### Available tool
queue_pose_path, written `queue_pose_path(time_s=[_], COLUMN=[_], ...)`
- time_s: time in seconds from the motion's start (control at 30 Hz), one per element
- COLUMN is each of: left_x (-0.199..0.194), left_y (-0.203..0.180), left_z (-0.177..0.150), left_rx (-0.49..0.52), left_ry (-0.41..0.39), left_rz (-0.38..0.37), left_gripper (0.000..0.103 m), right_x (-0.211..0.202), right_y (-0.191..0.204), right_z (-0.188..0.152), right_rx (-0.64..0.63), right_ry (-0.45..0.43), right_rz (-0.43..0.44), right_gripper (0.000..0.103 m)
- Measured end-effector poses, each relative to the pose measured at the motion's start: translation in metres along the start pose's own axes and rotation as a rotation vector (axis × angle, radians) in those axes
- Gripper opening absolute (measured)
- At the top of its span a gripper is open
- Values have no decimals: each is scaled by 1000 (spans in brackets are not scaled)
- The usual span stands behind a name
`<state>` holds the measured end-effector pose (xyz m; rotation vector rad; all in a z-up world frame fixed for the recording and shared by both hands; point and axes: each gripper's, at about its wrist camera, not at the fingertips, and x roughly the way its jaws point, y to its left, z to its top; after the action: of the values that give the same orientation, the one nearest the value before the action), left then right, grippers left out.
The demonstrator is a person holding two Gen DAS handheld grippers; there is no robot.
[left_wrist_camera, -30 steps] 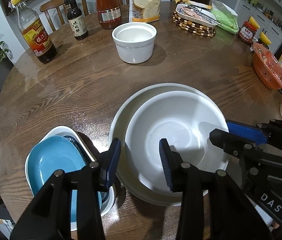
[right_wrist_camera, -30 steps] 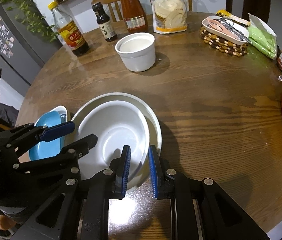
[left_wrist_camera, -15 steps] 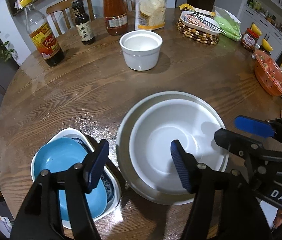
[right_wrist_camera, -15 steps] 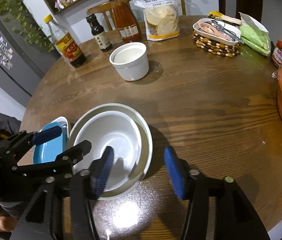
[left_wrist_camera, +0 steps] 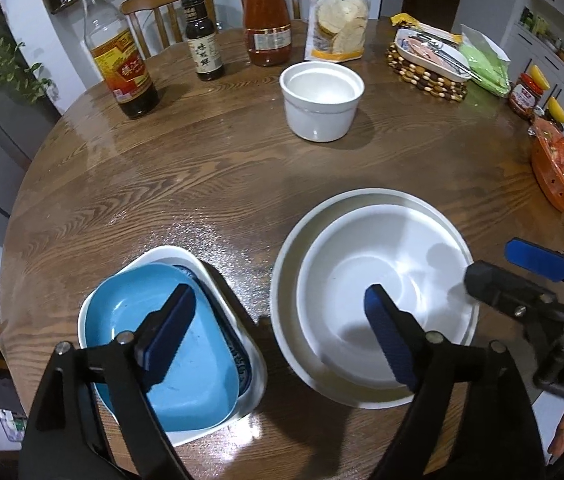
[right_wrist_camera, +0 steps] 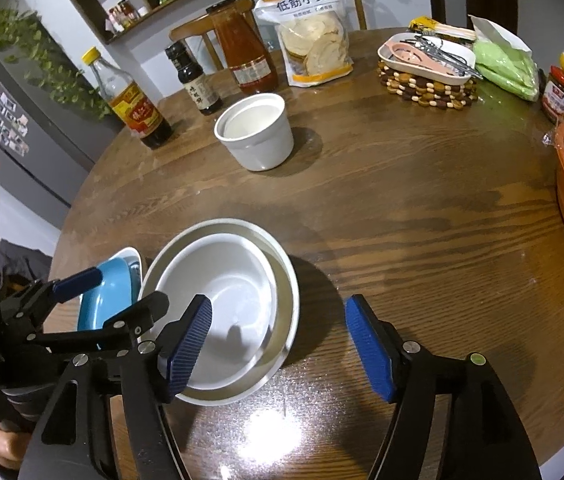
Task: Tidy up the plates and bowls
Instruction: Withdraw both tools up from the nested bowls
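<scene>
**White bowl nested in a wider bowl, both tools spreading**

White on white: a bowl (left_wrist_camera: 382, 304) sits inside a wider bowl (left_wrist_camera: 286, 280) near the front edge of the round wooden surface (left_wrist_camera: 201, 168). Just left of them a blue dish (left_wrist_camera: 161, 344) lies in a white dish (left_wrist_camera: 237, 332). A white pot (left_wrist_camera: 322, 100) stands alone farther back, well apart from both stacks, with bottles (left_wrist_camera: 121, 64) and a flour bag (left_wrist_camera: 338, 12) behind it.

The left tool (left_wrist_camera: 277, 324) hovers over the gap between the two stacks, one pad over the blue dish and one over the bowl; its jaws are opening and grip nothing. The right tool (right_wrist_camera: 277, 344) hovers at the right rim of the wider bowl; its jaws are also opening, and its pads touch nothing.
</scene>
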<state>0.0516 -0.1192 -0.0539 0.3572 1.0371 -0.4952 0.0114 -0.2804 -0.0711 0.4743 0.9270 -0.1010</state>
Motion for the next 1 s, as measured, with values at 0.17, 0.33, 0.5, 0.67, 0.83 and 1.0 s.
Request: queue_pose_path(time_s=[0.17,0.33,0.5,0.67,0.83,1.0], left_x=[-3,-9,-14,-20,-26,-38], left_y=[5,5,5,3,-2,-9], left_z=[-1,-1,-1,-2,-2,0], left_rx=[-27,-43,-67,-87,-91,-93], left_ry=[-1,-27,-37,-54,-63,-94], left_rz=[14,46,51,63,84,97], left_gripper=[93,102,102,102,102,102], right_x=[-2,-4,-8,-13,-26,-42], right_y=[-5,-7,-12,-18,-22,-23], right_z=[1,3,4,6,13,26], right_rx=[7,-2,-7,-17,-43,-76], right_ry=[-5,2,4,0,-25,-69], right_rz=[11,16,46,53,60,76], right_gripper=[82,85,86,86,86,86])
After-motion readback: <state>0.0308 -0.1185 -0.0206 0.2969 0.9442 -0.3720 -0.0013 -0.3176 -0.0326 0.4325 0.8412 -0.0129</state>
